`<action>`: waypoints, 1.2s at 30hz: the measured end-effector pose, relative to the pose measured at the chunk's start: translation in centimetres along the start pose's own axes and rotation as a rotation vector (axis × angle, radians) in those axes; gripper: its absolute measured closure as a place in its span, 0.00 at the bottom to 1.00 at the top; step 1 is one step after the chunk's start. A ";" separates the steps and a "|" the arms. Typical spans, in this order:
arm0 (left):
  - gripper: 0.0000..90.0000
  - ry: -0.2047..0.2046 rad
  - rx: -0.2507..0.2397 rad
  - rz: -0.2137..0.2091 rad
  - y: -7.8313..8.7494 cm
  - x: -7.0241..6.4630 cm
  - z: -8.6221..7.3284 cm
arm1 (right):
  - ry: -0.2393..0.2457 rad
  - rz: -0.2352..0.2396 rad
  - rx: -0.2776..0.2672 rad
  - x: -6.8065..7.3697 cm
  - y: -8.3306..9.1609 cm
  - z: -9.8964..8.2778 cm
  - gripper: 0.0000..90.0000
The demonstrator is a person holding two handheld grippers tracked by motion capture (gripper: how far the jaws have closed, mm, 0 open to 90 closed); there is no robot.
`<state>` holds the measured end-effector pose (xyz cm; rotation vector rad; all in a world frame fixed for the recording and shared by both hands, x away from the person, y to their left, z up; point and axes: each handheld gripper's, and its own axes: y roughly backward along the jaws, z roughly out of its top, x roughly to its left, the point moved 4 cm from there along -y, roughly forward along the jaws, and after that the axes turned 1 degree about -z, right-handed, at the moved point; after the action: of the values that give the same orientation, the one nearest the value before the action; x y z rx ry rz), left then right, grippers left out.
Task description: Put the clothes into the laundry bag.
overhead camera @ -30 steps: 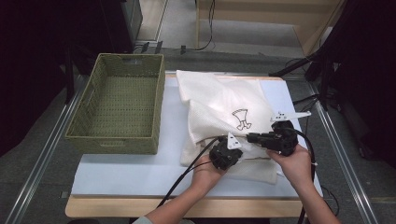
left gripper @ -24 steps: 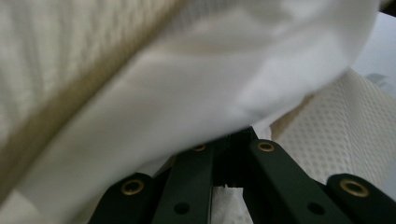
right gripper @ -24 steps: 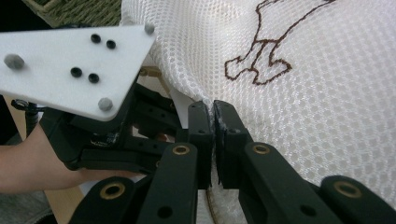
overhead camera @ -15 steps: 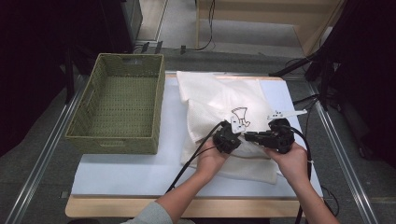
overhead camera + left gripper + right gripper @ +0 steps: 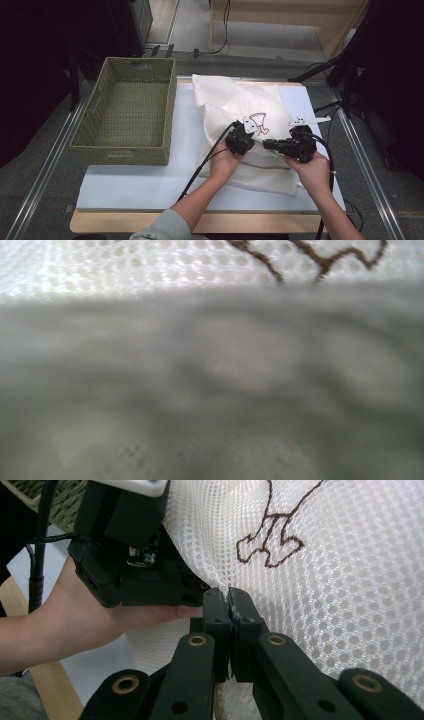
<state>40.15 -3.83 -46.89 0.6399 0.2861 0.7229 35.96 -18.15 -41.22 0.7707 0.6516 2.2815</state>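
Note:
A white mesh bag (image 5: 225, 100) with a brown stitched drawing (image 5: 258, 121) lies on the white mat (image 5: 150, 185). My right gripper (image 5: 266, 144) points left over the bag's near half. In the right gripper view its jaws (image 5: 229, 602) are shut on a pinch of the mesh (image 5: 325, 580) just below the drawing (image 5: 270, 540). My left gripper (image 5: 245, 137) sits close beside it on the bag. Its black body (image 5: 130, 565) butts against the fabric, and its jaws are hidden under the mesh. Blurred mesh (image 5: 210, 365) lies right over the left gripper's camera.
A green woven basket (image 5: 125, 150) stands empty on the mat's left side. Black cables (image 5: 200, 170) trail from both grippers toward the table's wooden front edge (image 5: 200, 222). Metal rails run along both sides of the table.
My left gripper has moved away from the person, up the bag toward the drawing, with fabric lifting along. The right gripper has stayed almost in place.

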 end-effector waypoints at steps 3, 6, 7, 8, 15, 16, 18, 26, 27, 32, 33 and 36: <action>1.00 0.010 0.036 -0.025 -0.5 0.4 -0.5 | -0.006 -0.005 0.019 -0.2 -0.6 -0.2 0.99; 1.00 0.015 0.048 -0.064 0.1 0.2 -0.6 | -0.002 -0.004 0.023 -0.5 -0.5 -0.3 0.99; 1.00 0.015 0.049 -0.078 0.5 0.1 -0.6 | -0.005 -0.003 0.025 -0.5 -0.5 -0.3 0.99; 1.00 0.014 0.043 -0.093 0.8 0.1 -0.6 | -0.005 -0.002 0.027 -0.5 -0.5 -0.3 0.99; 0.98 -0.026 0.061 -0.140 3.8 -0.2 -1.2 | -0.001 -0.004 0.032 -0.5 -0.6 -0.4 0.99; 0.99 -0.025 0.056 -0.142 4.3 -0.3 -1.3 | -0.005 -0.003 0.033 -0.5 -0.6 -0.4 0.99; 0.99 -0.020 0.052 -0.153 5.2 -0.4 -1.5 | -0.005 -0.004 0.032 -0.5 -0.6 -0.4 0.99; 1.00 0.013 0.060 -0.195 7.7 -0.5 -3.5 | -0.006 -0.004 0.031 -0.5 -0.5 -0.4 0.99; 1.00 0.021 0.062 -0.197 7.8 -0.5 -3.9 | -0.005 -0.004 0.031 -0.5 -0.5 -0.4 0.99; 1.00 0.052 0.090 -0.184 7.1 -0.2 -5.6 | -0.006 -0.006 0.030 -0.4 -0.6 -0.3 0.99; 1.00 0.054 0.092 -0.186 6.7 -0.2 -5.8 | -0.003 -0.005 0.027 -0.4 -0.6 -0.3 0.99; 1.00 0.056 0.105 -0.173 5.6 -0.2 -6.0 | -0.005 -0.005 0.025 -0.3 -0.6 -0.2 0.99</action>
<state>34.35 1.86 -47.94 0.6859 0.4283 0.5627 36.22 -17.98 -41.83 0.7857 0.6799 2.2703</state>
